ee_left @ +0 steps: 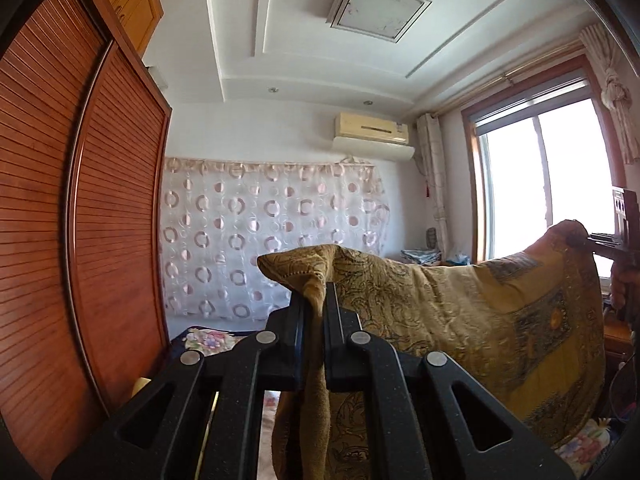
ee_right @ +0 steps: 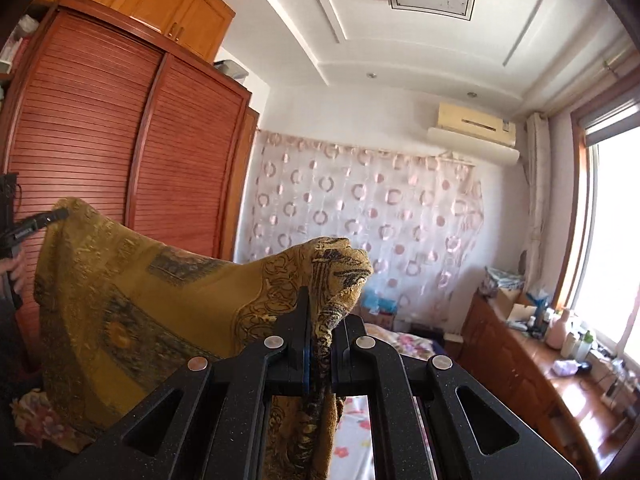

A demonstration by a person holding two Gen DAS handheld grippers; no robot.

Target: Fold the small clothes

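A mustard-yellow cloth with dark paisley borders (ee_left: 472,320) hangs stretched in the air between both grippers. My left gripper (ee_left: 314,292) is shut on one top corner, which bunches above the jaws. My right gripper (ee_right: 318,312) is shut on the other top corner. In the left wrist view the right gripper (ee_left: 600,240) shows at the far right, pinching the cloth edge. In the right wrist view the cloth (ee_right: 132,308) spreads leftward to the left gripper (ee_right: 52,216). The cloth sags in the middle and its lower edge hangs down over the bed.
A bed with floral sheet (ee_right: 360,420) lies below. A red-brown slatted wardrobe (ee_left: 88,208) stands at left. A low wooden cabinet (ee_right: 536,364) with bottles runs under the window (ee_left: 544,184) at right. A patterned curtain (ee_left: 272,236) covers the far wall.
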